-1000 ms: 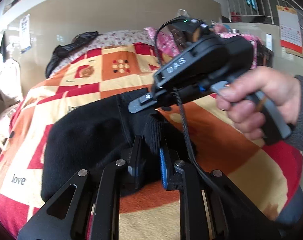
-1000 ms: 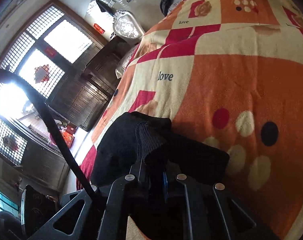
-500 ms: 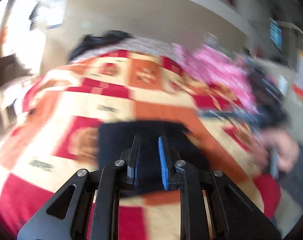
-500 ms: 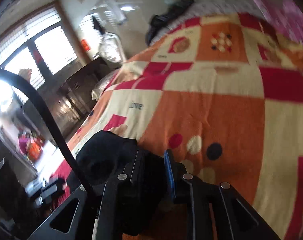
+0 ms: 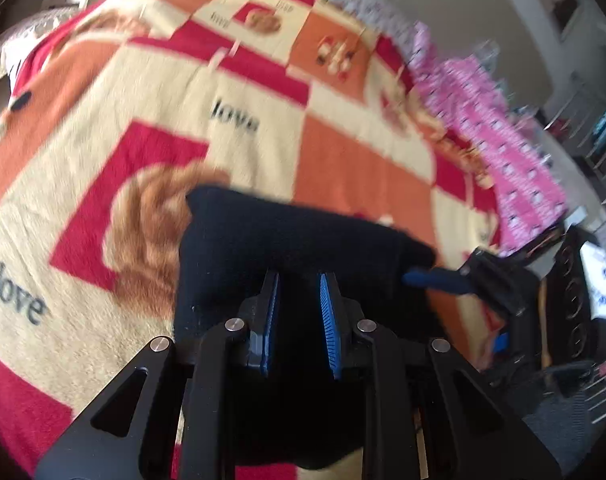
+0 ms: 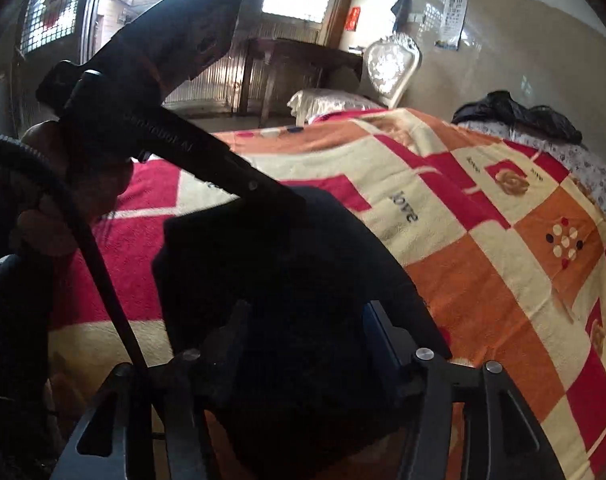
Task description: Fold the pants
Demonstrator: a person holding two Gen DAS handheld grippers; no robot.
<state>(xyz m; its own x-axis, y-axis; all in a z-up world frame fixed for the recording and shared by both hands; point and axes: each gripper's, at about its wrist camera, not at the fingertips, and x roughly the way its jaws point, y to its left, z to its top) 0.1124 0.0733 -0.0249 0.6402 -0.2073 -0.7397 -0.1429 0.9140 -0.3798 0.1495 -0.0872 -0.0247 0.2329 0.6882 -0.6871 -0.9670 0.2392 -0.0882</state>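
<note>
The black pants (image 5: pixel 287 240) lie folded in a compact block on the patterned blanket (image 5: pixel 223 92). My left gripper (image 5: pixel 299 280) hovers over the near edge of the block with its blue pads apart and nothing between them. In the right wrist view the pants (image 6: pixel 295 264) fill the space between the spread fingers of my right gripper (image 6: pixel 303 320), which rests on the fabric. The right gripper's blue fingertip (image 5: pixel 427 278) touches the pants' right edge in the left wrist view. The left gripper's body (image 6: pixel 175 120) shows above the pants in the right wrist view.
The blanket (image 6: pixel 483 240) covers a bed. A pink quilt (image 5: pixel 499 128) lies along its far right side. A dark garment (image 6: pixel 515 114) lies at the head of the bed. A white chair (image 6: pixel 387 68) and a dark wooden table (image 6: pixel 295 64) stand beside it.
Both grippers let go of the pants' cuffs and opened. The pants dropped into a flat folded block. Both cameras swung round; the left gripper now sits over the block.
</note>
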